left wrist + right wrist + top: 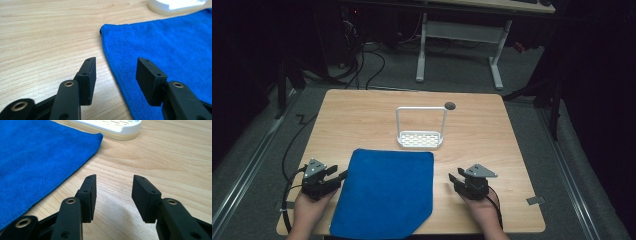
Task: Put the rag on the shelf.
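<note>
while both claws waited at its sides: the blue microfibre cloth [384, 192] lay spread flat on the near half of the wooden table [492, 130], its near edge hanging slightly past the table's front edge.
cloth position: it sat between the two grippers, with its far edge just short of the white slotted rack [420, 139], apart from it or barely so.
left gripper [337, 176]: jaws stood well apart and held nothing; in the left gripper view they straddled the cloth's left hem [117, 75], one jaw over bare wood, the other over the fabric.
right gripper [454, 178]: jaws were likewise wide open and empty, just off the cloth's right edge [72, 173] over bare wood.
likely handling: judged light, soft and limp, it would sag and fold wherever it went unsupported; the napped surface should grip well in the pads and nothing about it looked fragile.
where to hold: a pinch on the hem or a corner [100, 136] seemed best, since the flat middle offered no ridge to close on.
risk: lifting one side alone would probably drag it into a bunch.
</note>
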A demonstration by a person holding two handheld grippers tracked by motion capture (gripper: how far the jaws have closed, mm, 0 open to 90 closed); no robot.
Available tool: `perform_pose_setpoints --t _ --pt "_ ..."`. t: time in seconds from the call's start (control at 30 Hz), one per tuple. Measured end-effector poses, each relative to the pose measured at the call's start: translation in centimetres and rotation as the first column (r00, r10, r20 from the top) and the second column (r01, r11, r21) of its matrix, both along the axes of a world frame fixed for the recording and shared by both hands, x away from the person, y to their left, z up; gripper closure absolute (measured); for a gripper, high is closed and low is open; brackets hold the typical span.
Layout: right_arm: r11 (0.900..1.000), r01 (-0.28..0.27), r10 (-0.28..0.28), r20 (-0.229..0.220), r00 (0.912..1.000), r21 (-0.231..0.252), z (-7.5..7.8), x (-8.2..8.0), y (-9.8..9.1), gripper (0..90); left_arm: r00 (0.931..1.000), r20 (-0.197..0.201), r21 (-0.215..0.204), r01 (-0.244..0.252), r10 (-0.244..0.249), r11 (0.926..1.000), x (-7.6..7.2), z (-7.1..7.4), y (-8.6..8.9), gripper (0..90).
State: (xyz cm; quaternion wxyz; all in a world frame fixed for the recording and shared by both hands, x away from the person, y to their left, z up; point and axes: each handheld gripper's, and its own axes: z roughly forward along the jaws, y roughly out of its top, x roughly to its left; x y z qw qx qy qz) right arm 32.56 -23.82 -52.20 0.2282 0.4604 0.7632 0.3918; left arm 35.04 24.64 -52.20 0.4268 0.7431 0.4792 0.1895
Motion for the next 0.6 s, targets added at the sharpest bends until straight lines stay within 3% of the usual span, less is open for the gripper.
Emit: perform_pose_setpoints --t 0.17,0.43,0.6 --pt "0.9995 -0.023 0.022 -0.003 0.9997 -0.021 -0.2 -0.2 0.6 54.9 1.0 -0.009 -0.01 0.004 -0.004 0.9999 0.2 -0.2 -0.2 51.4" --pt "0.9987 -0.051 0.051 -0.007 0.9987 0.001 0.1 -0.4 1.2 55.4 0.9991 -0.036 -0.005 0.025 -0.025 0.9997 0.2 -0.3 -0.4 51.8" --pt "0.995 -0.099 0.099 0.003 0.9951 -0.008 0.1 -0.5 2.6 56.1 0.9954 -0.068 0.006 0.069 -0.068 0.9976 0.1 -0.5 -1.1 54.3"
